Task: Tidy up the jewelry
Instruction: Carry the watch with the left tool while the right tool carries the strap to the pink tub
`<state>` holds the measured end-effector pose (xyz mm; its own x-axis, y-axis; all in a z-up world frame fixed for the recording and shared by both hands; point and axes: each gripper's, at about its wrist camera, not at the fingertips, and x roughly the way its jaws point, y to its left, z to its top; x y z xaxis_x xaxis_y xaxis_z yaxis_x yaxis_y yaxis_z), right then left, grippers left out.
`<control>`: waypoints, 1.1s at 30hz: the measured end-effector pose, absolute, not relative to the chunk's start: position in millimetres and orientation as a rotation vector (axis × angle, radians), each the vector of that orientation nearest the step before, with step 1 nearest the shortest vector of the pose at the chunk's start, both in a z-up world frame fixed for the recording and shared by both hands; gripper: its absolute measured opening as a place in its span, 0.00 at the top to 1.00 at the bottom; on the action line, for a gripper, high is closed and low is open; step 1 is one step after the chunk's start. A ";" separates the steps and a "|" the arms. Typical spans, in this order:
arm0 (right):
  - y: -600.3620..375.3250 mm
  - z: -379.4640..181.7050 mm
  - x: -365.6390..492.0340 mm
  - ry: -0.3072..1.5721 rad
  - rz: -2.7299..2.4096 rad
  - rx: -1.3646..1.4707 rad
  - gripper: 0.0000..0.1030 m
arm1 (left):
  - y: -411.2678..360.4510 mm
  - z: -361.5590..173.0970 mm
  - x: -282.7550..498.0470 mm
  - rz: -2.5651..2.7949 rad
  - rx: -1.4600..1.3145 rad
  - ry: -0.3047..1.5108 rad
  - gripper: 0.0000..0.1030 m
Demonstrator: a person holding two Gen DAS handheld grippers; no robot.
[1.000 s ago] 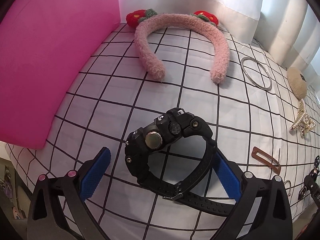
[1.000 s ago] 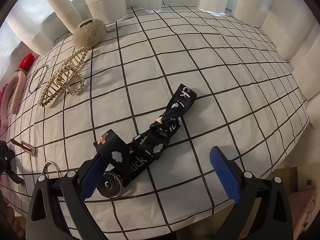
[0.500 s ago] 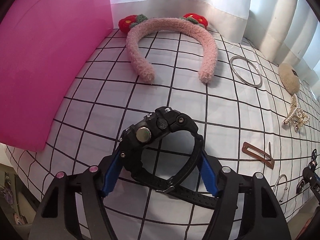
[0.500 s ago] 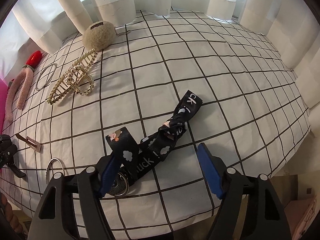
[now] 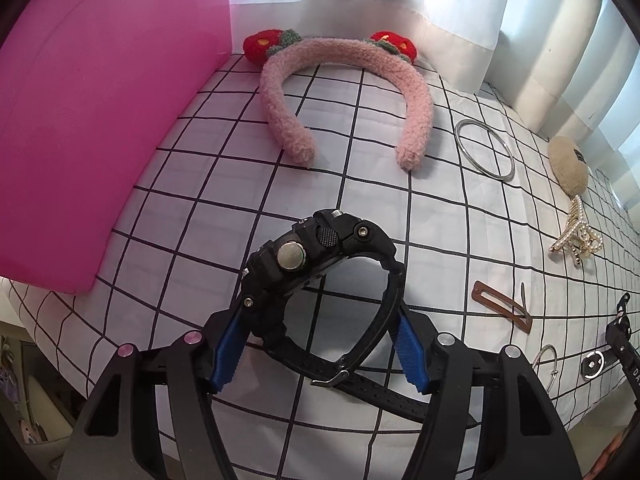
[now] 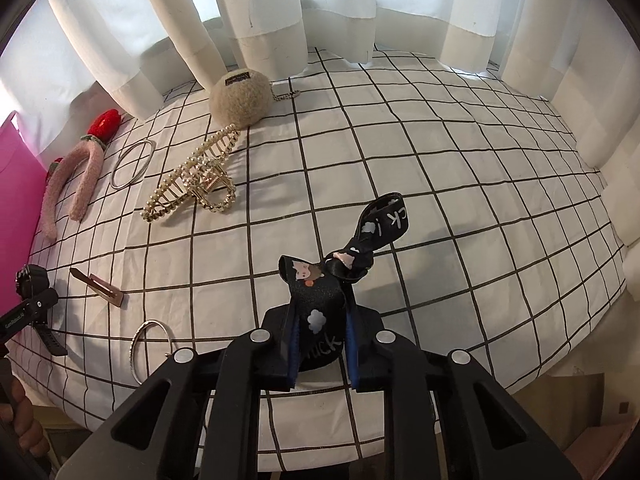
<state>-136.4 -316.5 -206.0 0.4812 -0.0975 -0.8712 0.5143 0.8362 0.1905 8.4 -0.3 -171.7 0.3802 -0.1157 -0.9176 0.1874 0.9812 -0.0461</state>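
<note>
My left gripper (image 5: pixel 320 348) is shut on a black digital watch (image 5: pixel 320 264), its blue pads pressing the strap on both sides, just above the checked cloth (image 5: pixel 224 184). My right gripper (image 6: pixel 322 354) is shut on a black printed ribbon strap (image 6: pixel 320 312) and holds it lifted, the knotted end (image 6: pixel 384 224) sticking up off the cloth. The watch and left gripper also show at the left edge of the right wrist view (image 6: pixel 32 292).
A pink box (image 5: pixel 88 120) stands at the left. A fuzzy pink headband (image 5: pixel 344 92), a silver bangle (image 5: pixel 484 148), a beige pom-pom (image 6: pixel 240 96), a pearl claw clip (image 6: pixel 192 176), a brown hair clip (image 6: pixel 98 284) and a silver ring (image 6: pixel 150 344) lie on the cloth.
Both grippers have closed: the left on the watch strap, the right on the ribbon strap. The right one has lifted the ribbon off the cloth.
</note>
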 end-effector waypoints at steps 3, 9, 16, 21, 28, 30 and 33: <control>-313.8 -191.9 -135.0 0.985 -0.371 0.457 0.83 | 3.7 -156.9 5.2 -0.204 0.060 1.147 0.39; -301.4 -149.5 -126.1 0.916 -0.311 0.429 0.83 | 7.1 -117.6 6.0 -0.223 0.048 1.076 0.39; -271.1 -76.2 -100.2 0.785 -0.185 0.364 0.83 | 20.1 -51.3 13.7 -0.231 0.000 0.958 0.39; -235.5 -24.3 -67.7 0.691 -0.044 0.323 0.83 | 40.6 -4.1 22.5 -0.216 -0.045 0.874 0.39; -153.0 25.8 -5.7 0.625 0.205 0.240 0.83 | 98.5 34.5 47.3 -0.114 -0.105 0.818 0.39; -126.2 36.0 12.6 0.611 0.270 0.219 0.83 | 118.7 37.9 55.4 -0.068 -0.110 0.811 0.39; -87.0 45.5 40.8 0.608 0.360 0.198 0.83 | 148.2 37.6 67.3 -0.003 -0.104 0.806 0.39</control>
<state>40.8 -87.0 45.5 0.7613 0.3862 -0.5207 -0.2710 0.9192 0.2856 67.3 148.2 37.6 0.6923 -0.0422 -0.7204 -0.0372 0.9949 -0.0940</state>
